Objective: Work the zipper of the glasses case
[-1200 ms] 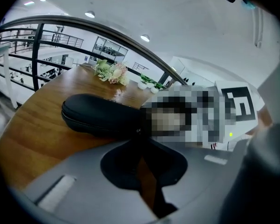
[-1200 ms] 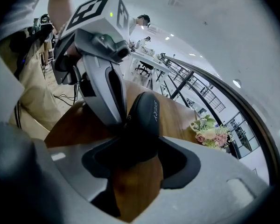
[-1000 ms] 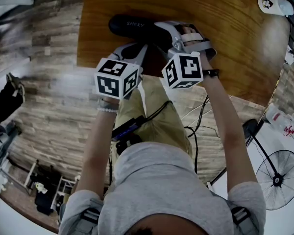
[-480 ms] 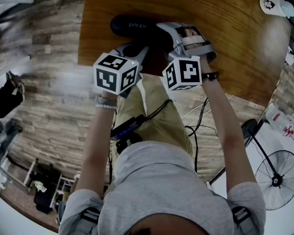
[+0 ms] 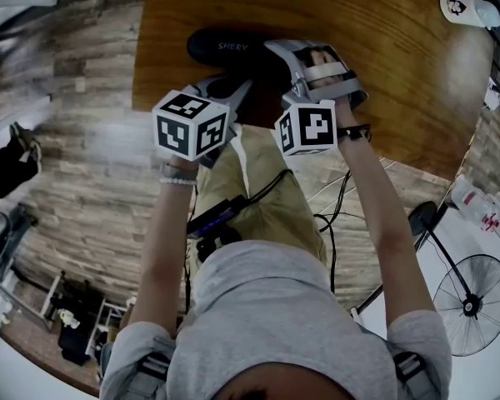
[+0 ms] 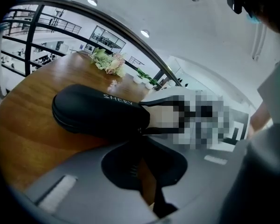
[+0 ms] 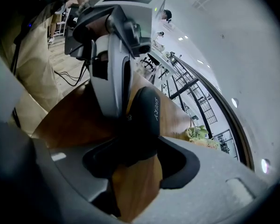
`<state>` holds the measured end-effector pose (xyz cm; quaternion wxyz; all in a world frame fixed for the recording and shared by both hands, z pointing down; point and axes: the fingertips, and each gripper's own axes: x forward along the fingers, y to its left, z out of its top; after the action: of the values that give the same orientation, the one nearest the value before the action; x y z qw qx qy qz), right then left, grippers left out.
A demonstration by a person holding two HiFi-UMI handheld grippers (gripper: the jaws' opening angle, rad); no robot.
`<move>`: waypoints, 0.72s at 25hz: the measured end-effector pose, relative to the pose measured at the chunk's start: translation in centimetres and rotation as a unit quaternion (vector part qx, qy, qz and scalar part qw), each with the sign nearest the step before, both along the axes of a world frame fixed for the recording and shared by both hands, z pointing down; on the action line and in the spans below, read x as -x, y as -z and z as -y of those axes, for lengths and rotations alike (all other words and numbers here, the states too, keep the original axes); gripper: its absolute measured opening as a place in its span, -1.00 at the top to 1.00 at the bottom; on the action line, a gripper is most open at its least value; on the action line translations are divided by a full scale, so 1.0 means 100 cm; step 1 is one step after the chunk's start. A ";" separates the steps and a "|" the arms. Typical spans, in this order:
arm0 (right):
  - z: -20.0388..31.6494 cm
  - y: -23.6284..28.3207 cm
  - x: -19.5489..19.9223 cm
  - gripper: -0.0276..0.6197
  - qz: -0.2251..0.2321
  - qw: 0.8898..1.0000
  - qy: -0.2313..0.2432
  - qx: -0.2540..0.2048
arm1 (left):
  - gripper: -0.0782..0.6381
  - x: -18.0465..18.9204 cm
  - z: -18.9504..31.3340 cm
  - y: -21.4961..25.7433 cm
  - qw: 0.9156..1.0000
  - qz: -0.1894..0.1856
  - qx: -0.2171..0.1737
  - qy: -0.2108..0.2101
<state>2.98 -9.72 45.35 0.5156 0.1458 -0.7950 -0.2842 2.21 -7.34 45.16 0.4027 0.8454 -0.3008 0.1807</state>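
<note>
Glasses case point(image 5: 229, 47), black, apparently zipped closed, contents unseen; it lies unmoved on the table point(image 5: 400, 73) since a second ago, so no zipper travel is evident. The left gripper point(image 6: 141, 143) is pinched narrow with the case end at its tips, and a grip on the pull is unconfirmed. The right gripper point(image 7: 140, 148) is spread wide and clamps that same end between its jaws.

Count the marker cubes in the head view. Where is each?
2. One marker cube rides the left gripper, at the view's left; the other rides the right gripper beside it, which holds the glasses case. None appears hidden.
</note>
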 end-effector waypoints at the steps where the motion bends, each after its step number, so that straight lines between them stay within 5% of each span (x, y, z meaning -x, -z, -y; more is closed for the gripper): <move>1: 0.000 0.000 0.000 0.21 -0.001 1.000 -0.001 0.000 | 0.73 0.000 0.000 -0.001 1.000 0.004 0.000 -0.001; 9: 0.002 0.001 0.002 0.21 0.020 0.999 -0.020 0.018 | 0.55 0.003 -0.002 -0.007 0.996 0.089 -0.015 0.001; 18: 0.005 0.002 0.002 0.21 0.028 0.998 -0.045 0.029 | 0.55 0.016 0.006 -0.006 0.982 0.169 -0.040 0.080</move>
<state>2.73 -10.19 45.14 0.5092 0.1739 -0.8100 -0.2332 0.62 -7.96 45.79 0.3247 0.7914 -0.4383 0.2758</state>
